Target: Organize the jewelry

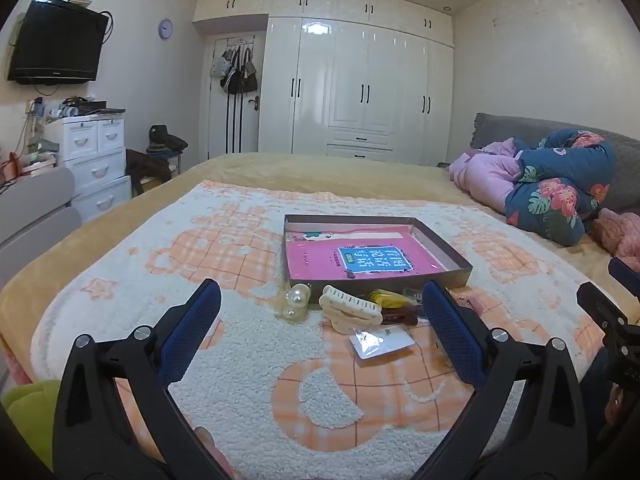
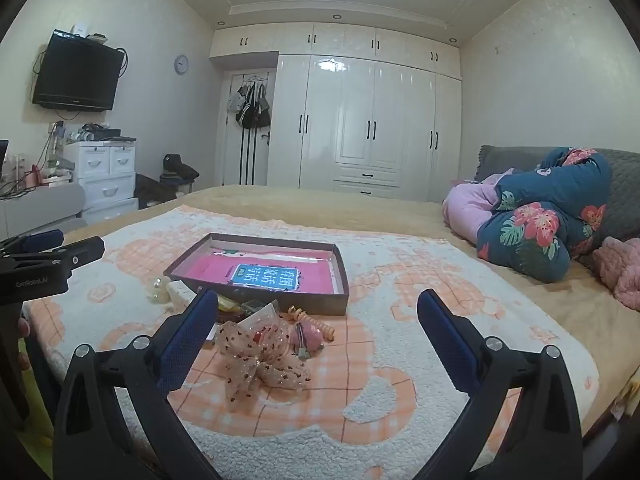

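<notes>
Both grippers, left gripper (image 1: 320, 312) and right gripper (image 2: 318, 320), hover spread wide, empty. Jewelry pile, pearl clip (image 1: 297, 300), claw clip (image 1: 352, 309), lace bow (image 2: 262, 354), lies on blanket (image 1: 248, 360) just before box (image 1: 460, 248). Risk: fluffy pile snags fingers; thin bow slips.

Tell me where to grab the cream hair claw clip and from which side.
Grip the cream claw clip across its narrow body near the middle, coming straight down with the open left gripper. It lies on its side, long axis left to right, between the pearl clip and other pieces, so sideways approaches look crowded.
</notes>
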The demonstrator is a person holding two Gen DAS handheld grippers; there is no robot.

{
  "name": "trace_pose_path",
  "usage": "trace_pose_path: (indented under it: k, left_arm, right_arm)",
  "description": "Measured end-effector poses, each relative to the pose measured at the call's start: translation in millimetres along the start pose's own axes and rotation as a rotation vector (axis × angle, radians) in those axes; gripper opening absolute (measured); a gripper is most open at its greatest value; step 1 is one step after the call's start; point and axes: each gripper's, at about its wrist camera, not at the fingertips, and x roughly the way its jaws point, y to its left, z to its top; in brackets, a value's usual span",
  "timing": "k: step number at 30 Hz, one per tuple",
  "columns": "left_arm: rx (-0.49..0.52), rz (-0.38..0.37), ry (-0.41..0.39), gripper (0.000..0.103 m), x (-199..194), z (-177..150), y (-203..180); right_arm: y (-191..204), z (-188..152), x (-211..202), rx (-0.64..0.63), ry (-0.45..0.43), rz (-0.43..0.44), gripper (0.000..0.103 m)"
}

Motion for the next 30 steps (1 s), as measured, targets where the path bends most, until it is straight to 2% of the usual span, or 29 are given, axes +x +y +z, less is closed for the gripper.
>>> trace_pose_path:
  k: [30]
  left_arm:
    - [-0.025, -0.006, -0.008, 0.093, -2.1, 3.6, 3.4]
  right_arm:
    - [2.0, 0.5, 0.0, -0.011, -0.006, -0.007, 0.097]
